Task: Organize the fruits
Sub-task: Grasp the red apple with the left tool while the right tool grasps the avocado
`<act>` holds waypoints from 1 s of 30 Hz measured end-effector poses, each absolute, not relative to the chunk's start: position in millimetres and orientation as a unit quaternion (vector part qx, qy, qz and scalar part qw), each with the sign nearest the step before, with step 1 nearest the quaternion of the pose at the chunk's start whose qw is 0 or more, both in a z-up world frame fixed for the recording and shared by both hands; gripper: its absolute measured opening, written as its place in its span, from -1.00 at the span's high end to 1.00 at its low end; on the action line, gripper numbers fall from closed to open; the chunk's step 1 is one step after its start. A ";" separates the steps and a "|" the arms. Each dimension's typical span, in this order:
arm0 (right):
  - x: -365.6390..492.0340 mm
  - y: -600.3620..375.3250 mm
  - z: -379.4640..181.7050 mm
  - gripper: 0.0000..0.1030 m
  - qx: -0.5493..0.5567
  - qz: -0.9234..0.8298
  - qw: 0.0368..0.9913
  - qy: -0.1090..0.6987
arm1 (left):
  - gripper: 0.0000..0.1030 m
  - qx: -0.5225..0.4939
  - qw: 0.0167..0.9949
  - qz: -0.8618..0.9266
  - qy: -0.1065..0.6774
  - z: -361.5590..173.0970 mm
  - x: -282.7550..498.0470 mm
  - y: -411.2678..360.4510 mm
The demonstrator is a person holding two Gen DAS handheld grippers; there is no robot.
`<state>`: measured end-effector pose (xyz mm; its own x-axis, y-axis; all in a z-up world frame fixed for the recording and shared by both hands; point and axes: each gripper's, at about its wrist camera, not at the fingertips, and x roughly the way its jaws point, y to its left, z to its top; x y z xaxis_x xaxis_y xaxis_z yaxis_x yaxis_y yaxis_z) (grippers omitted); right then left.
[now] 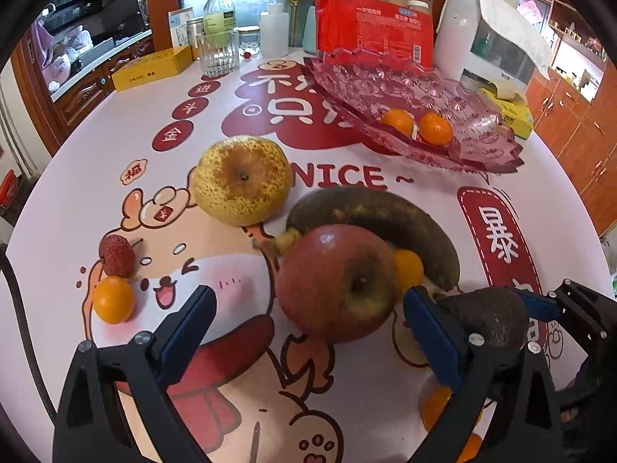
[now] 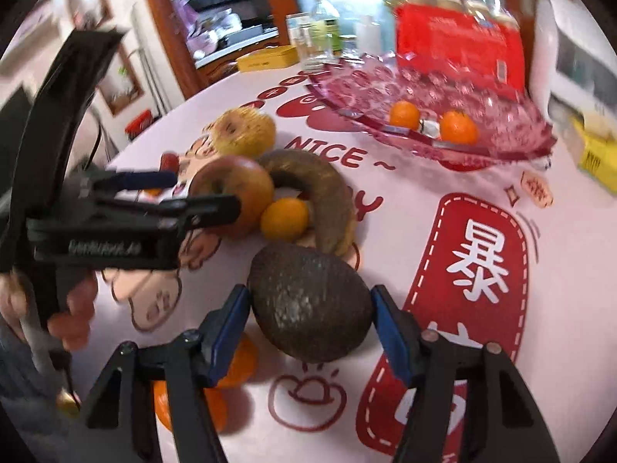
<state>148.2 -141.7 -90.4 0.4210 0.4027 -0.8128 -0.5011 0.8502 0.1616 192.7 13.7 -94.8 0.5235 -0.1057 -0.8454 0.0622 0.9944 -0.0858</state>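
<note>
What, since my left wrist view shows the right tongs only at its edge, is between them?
Observer: An avocado. The right tongs straddle it, and both blue pads appear to meet its sides while it sits on the table.
Operator: And the orange sliver behind the apple?
Observer: It is a whole tangerine, tucked inside the banana's curve and against the apple.
</note>
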 end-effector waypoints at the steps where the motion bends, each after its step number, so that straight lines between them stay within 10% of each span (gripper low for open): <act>1: 144.6 -139.5 -89.9 -0.25 -0.066 0.269 0.843 0.461 | -0.89 -0.023 0.871 -0.050 0.489 -96.0 193.7 12.7; 6: 143.3 -135.8 -87.7 -0.25 -0.084 0.265 0.846 0.454 | -0.83 -0.039 0.861 -0.061 0.504 -105.5 199.4 9.5; 12: 148.2 -130.3 -89.4 -0.26 -0.091 0.269 0.848 0.447 | -0.28 -0.092 0.843 -0.085 0.523 -116.6 205.7 15.4; 30: 150.4 -138.9 -90.1 -0.24 -0.048 0.245 0.850 0.464 | -0.21 -0.059 0.865 -0.077 0.492 -92.9 184.8 16.7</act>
